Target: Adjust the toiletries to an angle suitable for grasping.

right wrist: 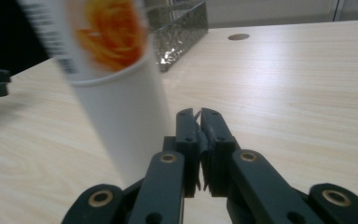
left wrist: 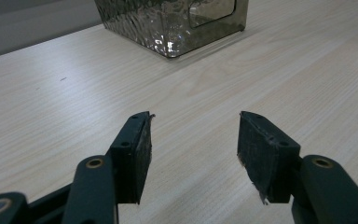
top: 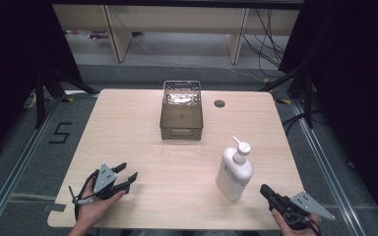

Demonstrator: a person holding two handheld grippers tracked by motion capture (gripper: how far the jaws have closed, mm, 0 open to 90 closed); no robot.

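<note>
My left gripper point(top: 128, 178) sits lower left of the high view, jaws apart, nothing between them; my right gripper point(top: 267, 190) lower right, jaws pressed together on nothing; white pump bottle point(top: 235, 171) stands upright just beside its tips, right of centre; smoked clear bin point(top: 181, 110) upper centre on the table point(top: 128, 128), well apart from both.

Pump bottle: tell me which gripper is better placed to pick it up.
Right. The right gripper sits just beside the pump bottle, though its jaws are shut and must open first. The left gripper is open but lies across the table from it.
</note>
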